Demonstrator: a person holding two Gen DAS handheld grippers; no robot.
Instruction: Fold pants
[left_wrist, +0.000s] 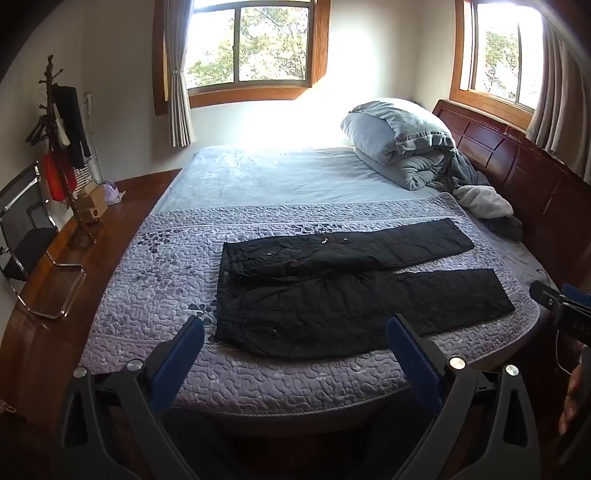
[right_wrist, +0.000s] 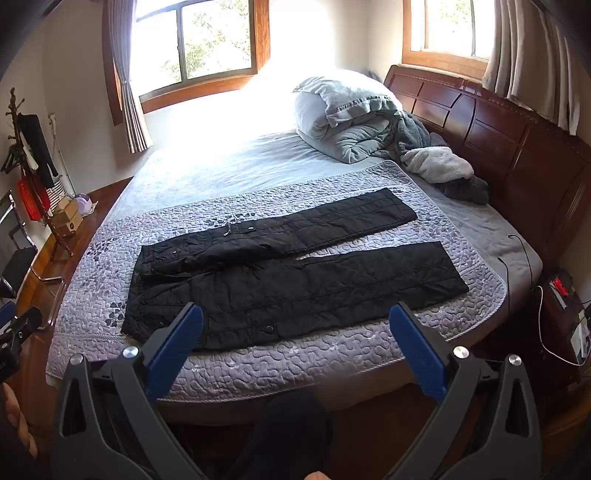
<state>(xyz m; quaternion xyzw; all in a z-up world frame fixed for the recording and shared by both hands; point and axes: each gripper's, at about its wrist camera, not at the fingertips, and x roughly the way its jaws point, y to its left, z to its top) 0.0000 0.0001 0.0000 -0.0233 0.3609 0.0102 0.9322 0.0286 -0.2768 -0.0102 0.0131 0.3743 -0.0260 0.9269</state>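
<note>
Wooden coat rack (left_wrist: 61, 155) stands at far left beside chrome chair (left_wrist: 26, 236). Black quilted pants (left_wrist: 347, 288) lie flat, unfolded, on lilac quilted bedspread (left_wrist: 177, 266), waistband left, legs right. Left gripper (left_wrist: 295, 325) hovers before near edge, jaws wide, empty. Right gripper (right_wrist: 295, 314) likewise wide, empty. Rumpled grey duvet (left_wrist: 402, 144) lies by dark wooden headboard (left_wrist: 524, 166).

no legible text anywhere

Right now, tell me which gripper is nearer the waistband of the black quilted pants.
Left. The left gripper hovers open near the black quilted pants' waistband; the right gripper hovers open farther along, over the near leg.
</note>
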